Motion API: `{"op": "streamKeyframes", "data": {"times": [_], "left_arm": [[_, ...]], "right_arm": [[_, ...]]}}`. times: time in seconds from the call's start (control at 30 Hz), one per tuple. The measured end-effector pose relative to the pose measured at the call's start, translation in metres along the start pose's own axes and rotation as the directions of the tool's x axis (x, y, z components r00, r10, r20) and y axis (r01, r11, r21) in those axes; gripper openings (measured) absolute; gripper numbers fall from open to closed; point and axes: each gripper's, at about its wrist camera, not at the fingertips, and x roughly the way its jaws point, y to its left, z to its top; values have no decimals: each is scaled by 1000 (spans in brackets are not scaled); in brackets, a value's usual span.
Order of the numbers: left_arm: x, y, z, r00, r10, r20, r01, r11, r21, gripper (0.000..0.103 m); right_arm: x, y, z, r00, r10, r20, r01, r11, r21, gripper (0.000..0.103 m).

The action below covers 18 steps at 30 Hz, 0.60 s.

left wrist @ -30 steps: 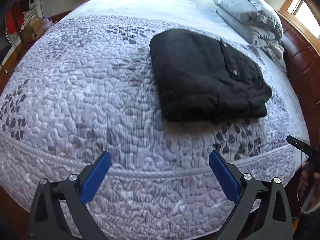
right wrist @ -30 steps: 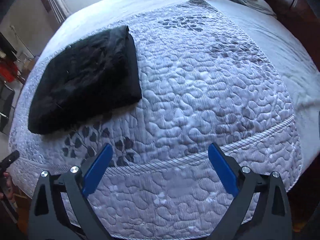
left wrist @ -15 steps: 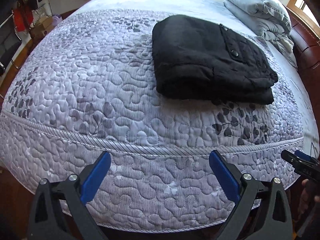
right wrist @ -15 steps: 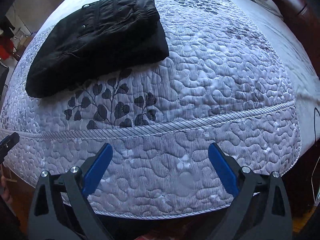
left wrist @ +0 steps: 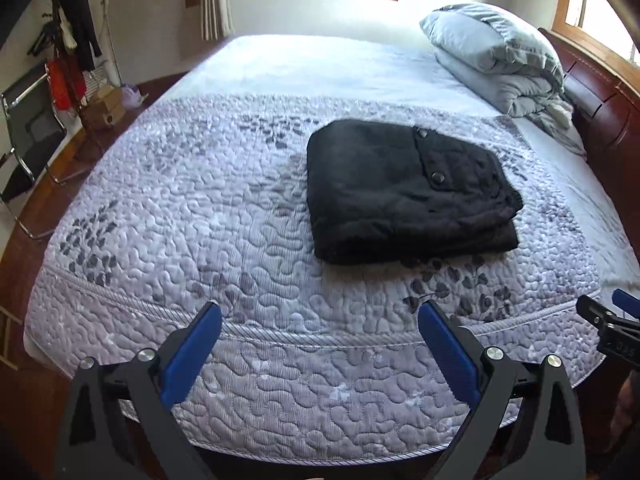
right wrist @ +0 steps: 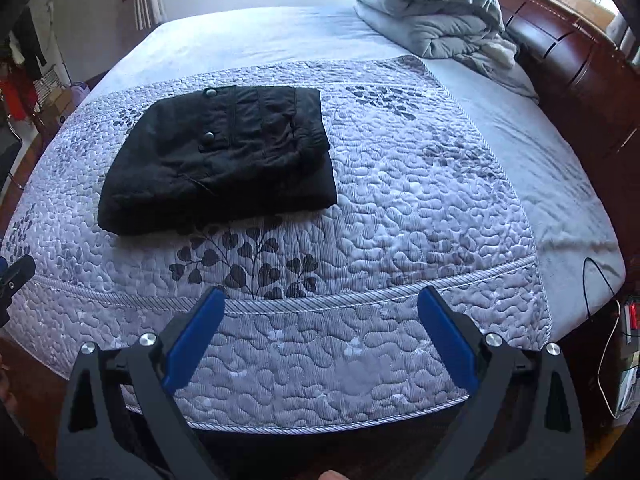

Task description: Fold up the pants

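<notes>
The black pants [left wrist: 404, 192] lie folded in a thick rectangle on the quilted bedspread [left wrist: 208, 216], with two buttons showing on top. They also show in the right wrist view [right wrist: 224, 156]. My left gripper [left wrist: 320, 312] is open and empty, held off the foot of the bed, well short of the pants. My right gripper [right wrist: 320, 300] is open and empty too, off the bed's edge, with the pants ahead to its left. Part of the right gripper shows at the right edge of the left wrist view [left wrist: 612, 320].
A folded grey duvet and pillow [left wrist: 500, 56] lie at the head of the bed by the dark wooden headboard [right wrist: 568, 48]. A chair [left wrist: 28, 140] and a coat rack [left wrist: 72, 40] stand on the left. A cable [right wrist: 600, 300] hangs at the bed's right side.
Both grippers have pulled back and up from the bed, still open. The view now takes in the whole bed and the room. The pants have not moved.
</notes>
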Motion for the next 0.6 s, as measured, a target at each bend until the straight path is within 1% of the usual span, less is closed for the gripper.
{"op": "streamKeyframes", "data": {"times": [0.2, 0.27, 0.33, 0.47, 0.6], "left_arm": [[-42, -10, 10, 994, -13, 104, 11, 1000, 19, 99], [-57, -13, 12, 990, -32, 139, 30, 999, 17, 99], [-69, -17, 14, 985, -57, 163, 54, 998, 21, 99], [-86, -21, 15, 978, -81, 193, 75, 997, 34, 99], [-95, -25, 14, 973, -86, 214, 76, 996, 53, 99]], "right_arm": [[-28, 4, 3, 998, 9, 56, -9, 1000, 3, 98], [-38, 5, 4, 997, 11, 70, -12, 1000, 7, 98], [-46, 5, 4, 996, 16, 85, -17, 1000, 9, 98], [-58, 7, 4, 995, 11, 100, -12, 1000, 6, 99], [-63, 9, 3, 995, -1, 101, 1, 1000, -2, 99]]}}
